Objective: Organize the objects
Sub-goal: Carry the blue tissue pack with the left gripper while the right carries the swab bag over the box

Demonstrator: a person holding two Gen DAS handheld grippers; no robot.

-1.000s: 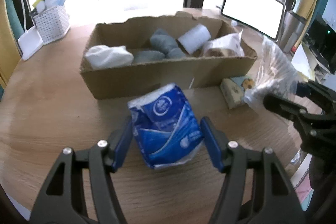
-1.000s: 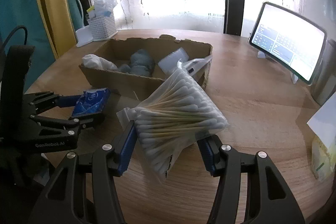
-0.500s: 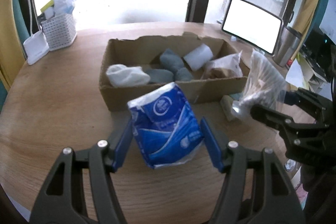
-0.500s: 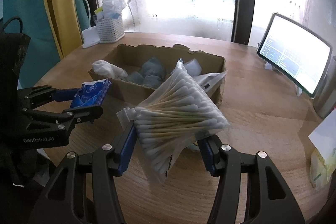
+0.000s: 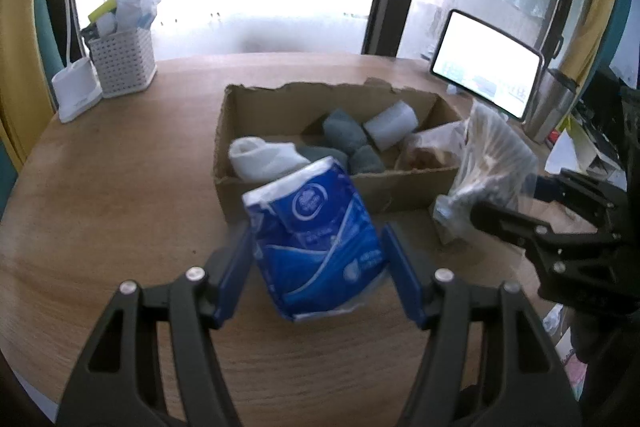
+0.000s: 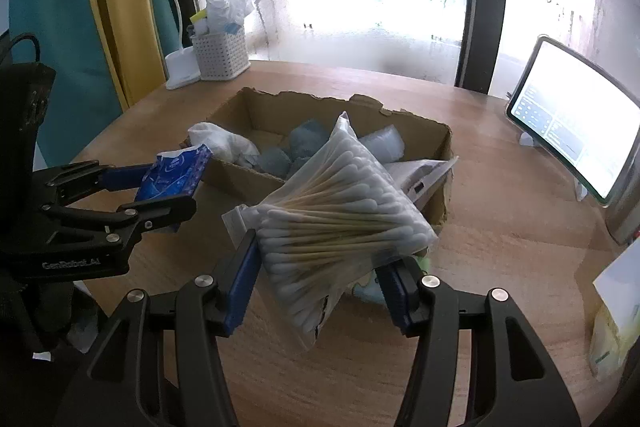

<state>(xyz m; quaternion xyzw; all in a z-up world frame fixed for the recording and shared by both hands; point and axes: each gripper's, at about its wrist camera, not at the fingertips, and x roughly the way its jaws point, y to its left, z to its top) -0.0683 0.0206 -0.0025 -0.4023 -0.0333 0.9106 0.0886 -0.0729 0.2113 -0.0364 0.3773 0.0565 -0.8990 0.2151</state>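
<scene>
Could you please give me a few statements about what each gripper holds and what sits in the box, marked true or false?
1. The left gripper holds a blue tissue pack. True.
2. The right gripper is empty. False: it grips a clear bag of cotton swabs.
3. The cardboard box holds nothing. False: rolled grey and white cloth items lie inside.
4. A white perforated basket stands on the wooden table, apart from the box. True.
5. The tablet screen is dark. False: it is lit.
</scene>
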